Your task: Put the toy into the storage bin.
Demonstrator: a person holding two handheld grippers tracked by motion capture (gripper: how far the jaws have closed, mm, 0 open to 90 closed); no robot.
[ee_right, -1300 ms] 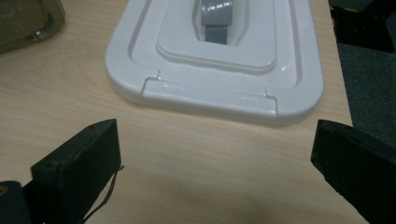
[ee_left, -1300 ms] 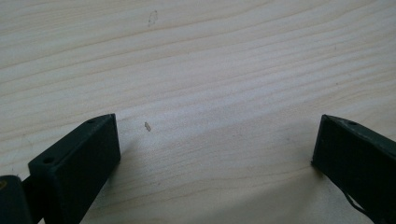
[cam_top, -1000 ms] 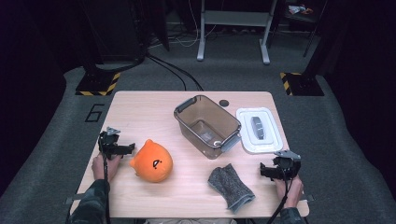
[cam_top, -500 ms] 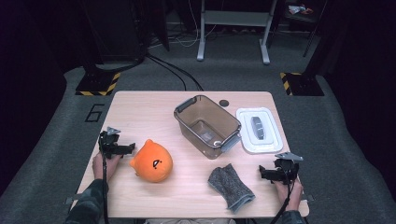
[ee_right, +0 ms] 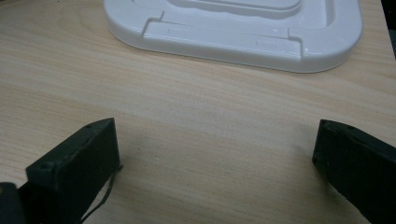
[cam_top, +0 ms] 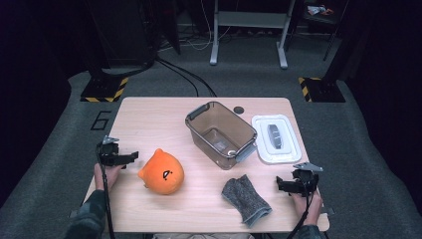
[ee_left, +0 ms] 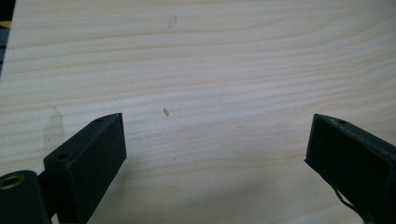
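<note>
- Orange plush toy (cam_top: 161, 173) sitting on the worktop (cam_top: 149, 119), front left, just beside the left gripper (cam_top: 130, 157) — near but not touching.
- Grey glove (cam_top: 246, 199) lying flat at the front, between the toy and the right gripper (cam_top: 281, 185), a little apart from it.
- Clear plastic box (cam_top: 221, 134) standing open in the middle, with its white lid (cam_top: 276, 139) lying just beside it on the right.
- Left gripper jaws wide apart, holding nothing — bare wood between them in the left gripper view (ee_left: 210, 140).
- Right gripper (ee_right: 215, 158) jaws wide apart too, nothing in them; white lid (ee_right: 233, 32) resting a bit ahead in the right gripper view.
- Toy looks soft, squishy and light. Will squash when pinched, so best to grab around a fat part of its round body, or the little bump on top, with the jaws opened wide.
- Not breakable, not slippery — fuzzy cloth should grip well.
- Glove looks floppy and thin. Best pinched at the cuff end or a folded edge, since it lies flat on the wood and could slide.
- Probably meant to go in the box, which has plenty of room; a floppy end could catch on the rim.
</note>
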